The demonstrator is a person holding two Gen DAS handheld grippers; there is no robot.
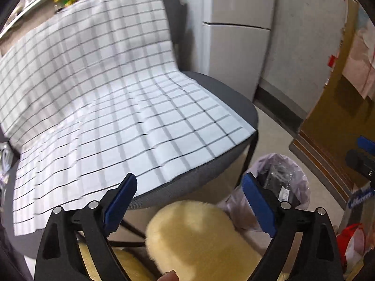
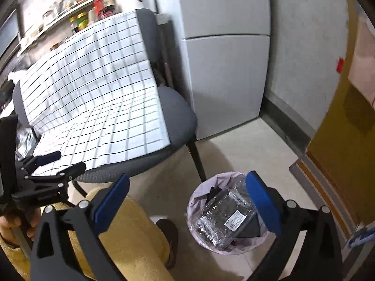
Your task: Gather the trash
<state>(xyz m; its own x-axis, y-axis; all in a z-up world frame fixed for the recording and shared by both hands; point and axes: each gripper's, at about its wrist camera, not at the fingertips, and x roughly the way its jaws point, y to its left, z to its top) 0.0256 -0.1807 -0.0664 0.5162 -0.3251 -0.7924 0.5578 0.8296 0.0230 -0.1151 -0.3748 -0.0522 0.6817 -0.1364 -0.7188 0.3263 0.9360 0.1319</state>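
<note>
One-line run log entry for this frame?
left gripper: open, empty | right gripper: open, empty, above trash bin | clear plastic package: in bin | checkered sheet: on chair

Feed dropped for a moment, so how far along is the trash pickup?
Done: a clear plastic package sits in the lined bin on the floor. In hand: nothing; left gripper and right gripper are both open. Left: no loose trash shows on the chair's grid cloth.

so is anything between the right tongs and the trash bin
Nothing visible blocks it. The right tongs are open and empty just above the lined trash bin, whose mouth already holds a clear plastic container.
</note>
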